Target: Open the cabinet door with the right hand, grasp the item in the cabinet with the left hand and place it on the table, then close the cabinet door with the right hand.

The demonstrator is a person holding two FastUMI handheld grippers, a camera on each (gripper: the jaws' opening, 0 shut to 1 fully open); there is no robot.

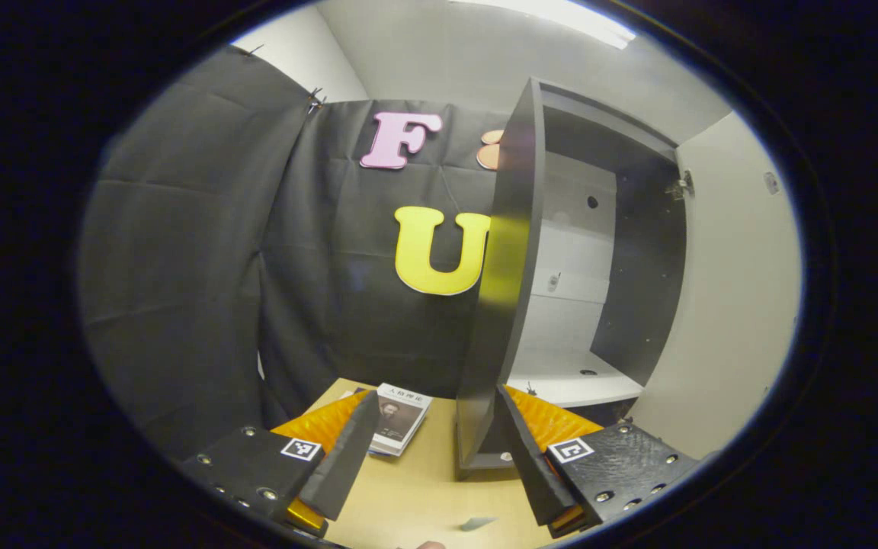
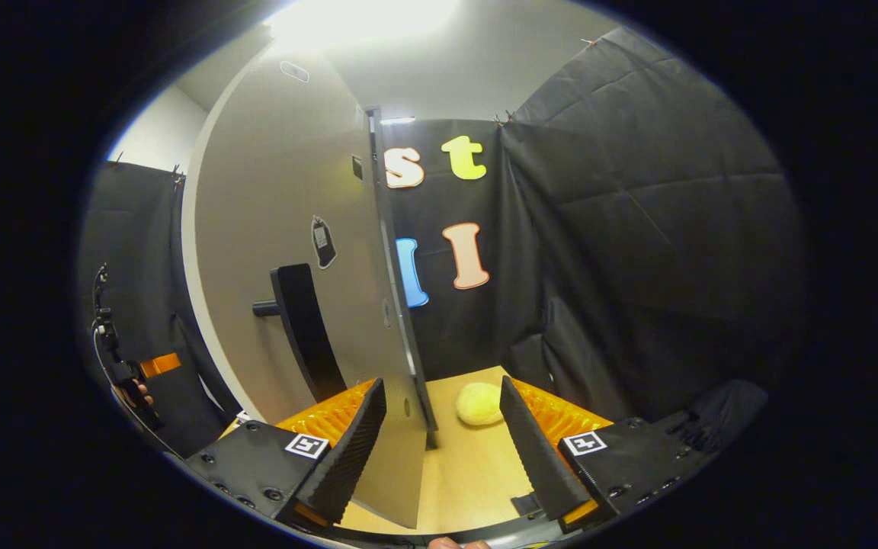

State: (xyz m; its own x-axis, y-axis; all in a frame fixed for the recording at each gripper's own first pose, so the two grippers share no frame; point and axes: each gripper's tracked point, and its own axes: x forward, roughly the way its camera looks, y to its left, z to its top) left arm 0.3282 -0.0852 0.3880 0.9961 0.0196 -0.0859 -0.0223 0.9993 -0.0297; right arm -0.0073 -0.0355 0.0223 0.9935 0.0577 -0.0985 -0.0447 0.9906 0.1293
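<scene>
The cabinet door (image 2: pixel 309 252) stands open, its free edge between the parted fingers of the right gripper (image 2: pixel 439 435), neither visibly pressing it. The left gripper (image 1: pixel 439 450) is spread and empty before the cabinet (image 1: pixel 599 259). The item, a booklet (image 1: pixel 401 418), lies on the table (image 1: pixel 424 496).

You have the cabinet door (image 2: pixel 286 229) swung open, pale with a dark handle (image 2: pixel 302 328). The cabinet (image 1: pixel 599 305) stands dark-walled with a white interior. Your yellow soft item (image 2: pixel 479 403) lies on the table (image 2: pixel 469 465), right of the door's edge.
</scene>
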